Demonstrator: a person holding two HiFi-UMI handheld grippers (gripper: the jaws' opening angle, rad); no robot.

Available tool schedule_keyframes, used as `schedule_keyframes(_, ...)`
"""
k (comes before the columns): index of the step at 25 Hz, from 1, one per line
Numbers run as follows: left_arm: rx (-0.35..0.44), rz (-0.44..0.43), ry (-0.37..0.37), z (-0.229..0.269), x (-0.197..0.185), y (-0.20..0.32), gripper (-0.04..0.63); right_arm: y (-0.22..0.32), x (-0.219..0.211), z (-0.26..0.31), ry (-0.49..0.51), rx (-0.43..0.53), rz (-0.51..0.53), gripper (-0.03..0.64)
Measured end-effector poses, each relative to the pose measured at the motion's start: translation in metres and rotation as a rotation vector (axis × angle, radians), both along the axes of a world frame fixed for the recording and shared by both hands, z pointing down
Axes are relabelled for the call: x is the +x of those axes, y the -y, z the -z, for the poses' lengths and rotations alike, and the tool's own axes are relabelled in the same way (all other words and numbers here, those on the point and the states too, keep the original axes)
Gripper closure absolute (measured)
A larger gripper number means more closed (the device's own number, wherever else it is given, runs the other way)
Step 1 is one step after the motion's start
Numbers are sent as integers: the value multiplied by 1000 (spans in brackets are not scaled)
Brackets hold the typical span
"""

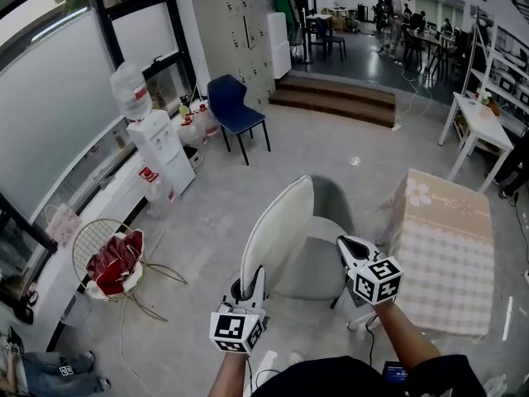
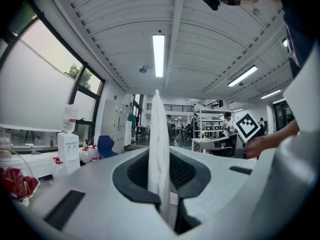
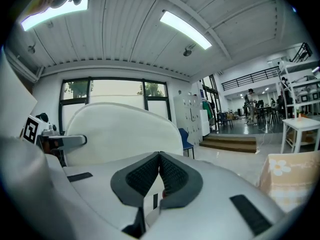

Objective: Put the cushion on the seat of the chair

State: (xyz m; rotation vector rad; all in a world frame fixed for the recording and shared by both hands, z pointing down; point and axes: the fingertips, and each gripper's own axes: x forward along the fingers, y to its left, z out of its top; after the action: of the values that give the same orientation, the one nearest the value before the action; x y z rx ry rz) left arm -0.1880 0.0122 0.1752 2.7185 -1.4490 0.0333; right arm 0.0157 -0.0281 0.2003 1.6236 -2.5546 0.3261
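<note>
A white cushion (image 1: 277, 230) stands on edge over the grey chair (image 1: 312, 270), leaning against its backrest side. My left gripper (image 1: 246, 289) is shut on the cushion's near lower corner. In the left gripper view the cushion's thin edge (image 2: 158, 144) rises from between the pads of that gripper (image 2: 162, 184). My right gripper (image 1: 344, 243) hovers at the chair's right side, apart from the cushion, shut with nothing in it. In the right gripper view its pads (image 3: 159, 159) meet, and the cushion's broad face (image 3: 125, 129) fills the left middle.
A table under a checked cloth (image 1: 446, 246) stands just right of the chair. A wire basket with red contents (image 1: 111, 263) sits on the floor to the left. Farther off are a water dispenser (image 1: 161, 147), a blue chair (image 1: 234, 106), steps (image 1: 339, 98) and a white table (image 1: 483, 126).
</note>
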Motion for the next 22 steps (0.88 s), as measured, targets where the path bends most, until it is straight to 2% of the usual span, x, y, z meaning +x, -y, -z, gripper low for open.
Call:
schedule_keyframes(14,-14,-25,-4,-11,-10,21,545,15,-11,-7,-5,-10,-26,598)
schedule_keyframes(22,-37,-41,-2,-16,0,30,545,21,-1,-10,2,-25,-42,598)
